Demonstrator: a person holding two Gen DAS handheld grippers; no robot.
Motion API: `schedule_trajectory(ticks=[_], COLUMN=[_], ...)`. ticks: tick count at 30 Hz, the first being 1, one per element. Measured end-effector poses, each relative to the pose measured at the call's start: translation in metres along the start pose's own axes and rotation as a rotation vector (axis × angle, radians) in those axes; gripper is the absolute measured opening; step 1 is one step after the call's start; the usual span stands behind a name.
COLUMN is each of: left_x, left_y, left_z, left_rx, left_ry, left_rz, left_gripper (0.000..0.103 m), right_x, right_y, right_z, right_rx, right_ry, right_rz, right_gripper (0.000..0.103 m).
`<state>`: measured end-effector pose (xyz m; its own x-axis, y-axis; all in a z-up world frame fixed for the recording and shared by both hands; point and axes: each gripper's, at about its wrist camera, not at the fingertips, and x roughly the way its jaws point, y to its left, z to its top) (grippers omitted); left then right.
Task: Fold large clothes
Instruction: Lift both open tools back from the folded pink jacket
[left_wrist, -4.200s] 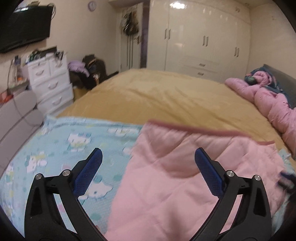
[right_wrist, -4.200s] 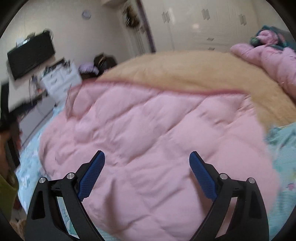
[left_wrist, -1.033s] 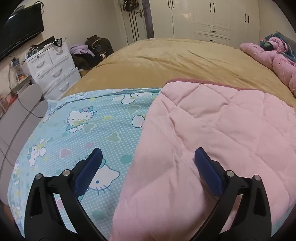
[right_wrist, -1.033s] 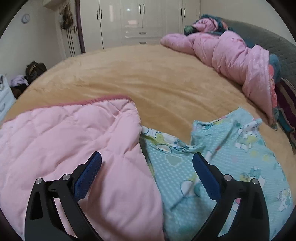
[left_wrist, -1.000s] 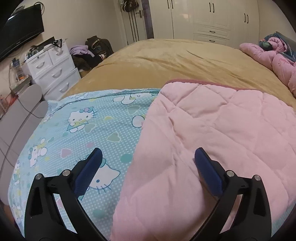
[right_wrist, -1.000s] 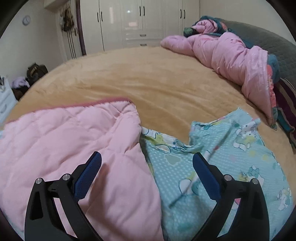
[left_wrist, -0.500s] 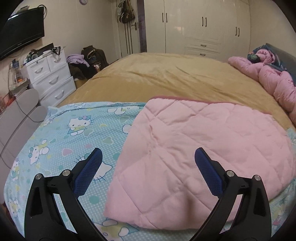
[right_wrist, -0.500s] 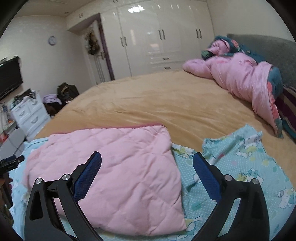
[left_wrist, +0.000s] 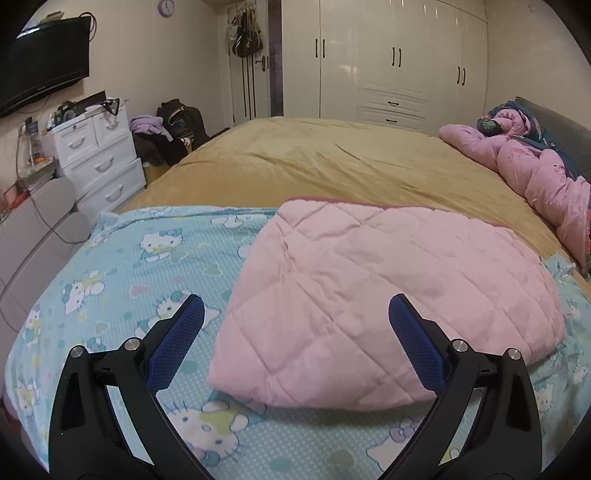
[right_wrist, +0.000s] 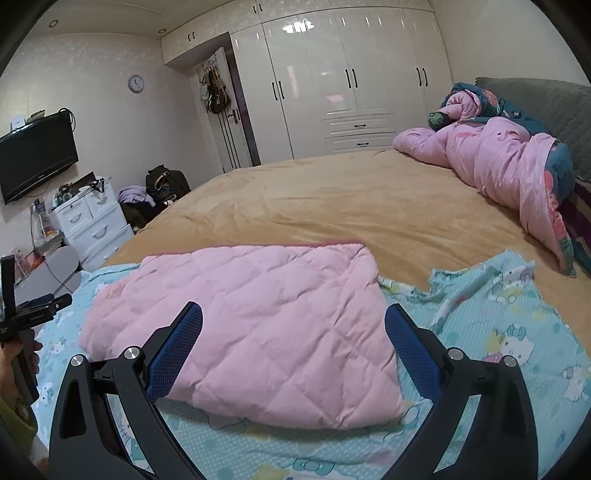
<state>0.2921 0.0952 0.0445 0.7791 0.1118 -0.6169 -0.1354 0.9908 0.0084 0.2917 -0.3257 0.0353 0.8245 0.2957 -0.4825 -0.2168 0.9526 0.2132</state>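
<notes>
Folded pink quilted blanket (left_wrist: 388, 291) lying on blue cartoon-print sheet (left_wrist: 140, 266) atop tan bed (left_wrist: 314, 162), left gripper (left_wrist: 295, 332) and right gripper (right_wrist: 293, 332) above it, both jaws wide apart, empty

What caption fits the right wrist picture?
Open right gripper above folded pink quilt on cartoon-cat sheet.

Folded quilted blanket (left_wrist: 388, 280): plain pink, diamond stitching.
Cotton sheet under it (left_wrist: 147, 258): light blue, white cartoon cats, small hearts.
Bed cover (left_wrist: 314, 162): plain mustard yellow.
</notes>
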Motion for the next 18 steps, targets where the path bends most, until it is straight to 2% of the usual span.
schedule_trajectory(ticks=[18], left_x=[-0.036], left_y=[-0.013], left_z=[-0.048], left_rx=[0.009], left_ry=[0.030], left_rz=[-0.078], left_gripper=[0.094], right_x=[-0.010], right_y=[0.016], right_z=[-0.055], right_rx=[0.037], right_ry=[0.108], right_rz=[0.058], right_gripper=[0.099])
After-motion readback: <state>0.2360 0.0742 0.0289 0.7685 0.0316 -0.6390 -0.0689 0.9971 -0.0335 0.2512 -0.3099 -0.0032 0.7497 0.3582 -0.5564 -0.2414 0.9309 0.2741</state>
